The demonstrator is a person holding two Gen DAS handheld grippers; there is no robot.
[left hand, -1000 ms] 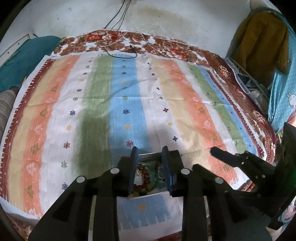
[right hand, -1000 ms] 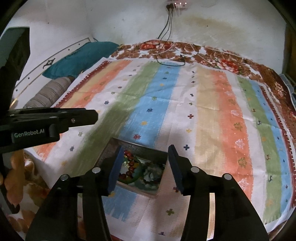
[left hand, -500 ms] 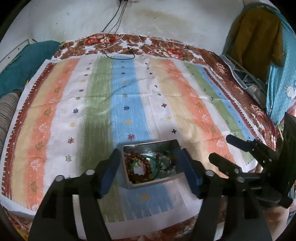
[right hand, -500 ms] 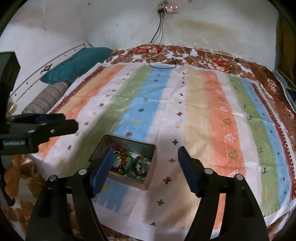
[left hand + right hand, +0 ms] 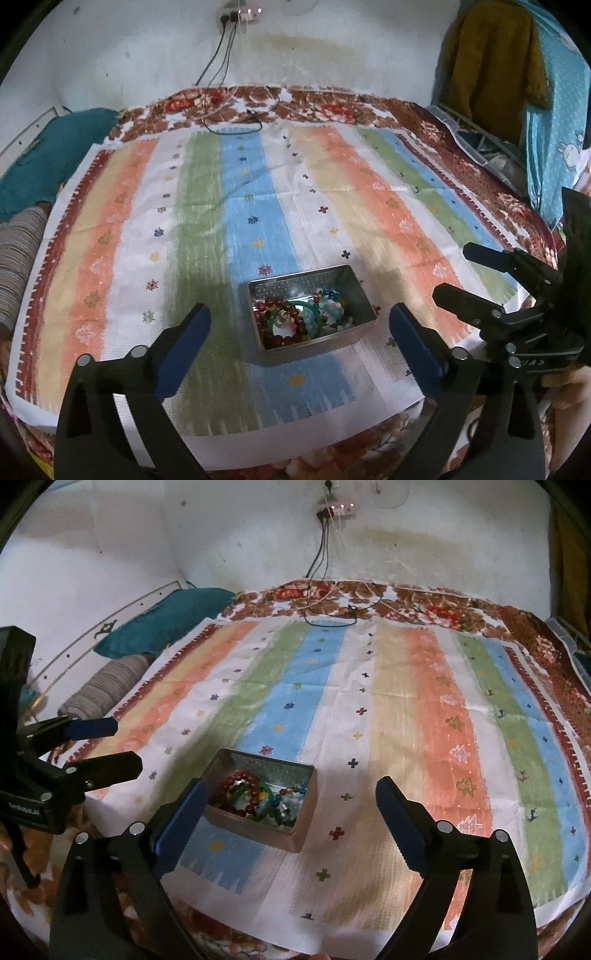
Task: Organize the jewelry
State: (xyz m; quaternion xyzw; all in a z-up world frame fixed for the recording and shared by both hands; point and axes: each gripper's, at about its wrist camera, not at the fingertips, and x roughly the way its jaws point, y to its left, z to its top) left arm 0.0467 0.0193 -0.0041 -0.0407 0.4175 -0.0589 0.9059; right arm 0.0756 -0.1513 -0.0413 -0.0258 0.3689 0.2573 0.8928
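A small metal tin sits on the striped cloth near its front edge, also in the right wrist view. It holds a dark red bead bracelet, a green bangle and mixed blue and white beads. In the right wrist view the red bracelet and green bangle show too. My left gripper is open and empty, held back above the tin. My right gripper is open and empty, also behind the tin.
The striped cloth covers a floral bedspread. A teal pillow and a striped bolster lie at the left. Black cables run from a wall socket. Clothes hang at the right.
Both grippers have opened wide and pulled back and up from the tin. The tin with the jewelry now stands free on the cloth.
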